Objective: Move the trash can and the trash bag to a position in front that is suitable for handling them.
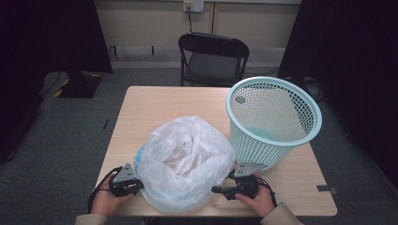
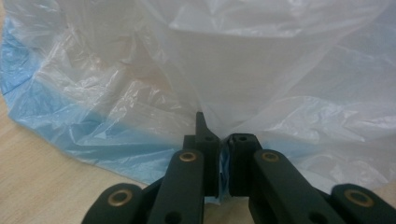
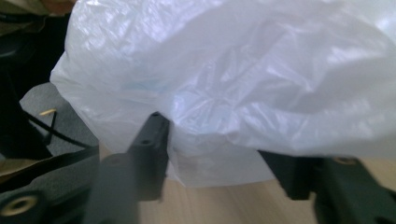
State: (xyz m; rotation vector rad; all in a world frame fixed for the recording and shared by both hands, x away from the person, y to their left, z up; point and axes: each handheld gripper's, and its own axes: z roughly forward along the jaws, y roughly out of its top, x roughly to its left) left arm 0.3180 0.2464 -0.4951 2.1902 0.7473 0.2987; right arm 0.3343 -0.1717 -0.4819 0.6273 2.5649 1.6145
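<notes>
a crumpled translucent white plastic bag [image 1: 185, 161] sits puffed up on the near half of a light wooden table [image 1: 155, 105], its mouth open toward the ceiling and a patch of pale blue film showing at its lower left edge. the left claw [image 1: 137, 183] lies at the bag's left side, held by the person's left hand [image 1: 107, 201], and its jaws are pressed together on a fold of the bag's film. in the left gripper view the left claw [image 2: 223, 140] has the thin plastic gathered between its two black tips, with the film fanning up and outward from the pinch and the blue-tinted layer spreading along the table to the left.

the right claw [image 1: 217, 190] is at the bag's right side near the front table edge, held by the right hand [image 1: 258, 199]. in the right gripper view the right claw [image 3: 219, 154] has its jaws standing partly apart, with the lower bulge of the bag hanging between them; the left jaw touches the film, while the right jaw lies under the plastic, and i cannot tell whether it presses on it. that picture is blurred.

a pale turquoise mesh waste basket [image 1: 270, 124] stands upright just beside the bag on the right, toward the far right of the table. a black folding chair [image 1: 213, 58] stands beyond the table's far edge.
</notes>
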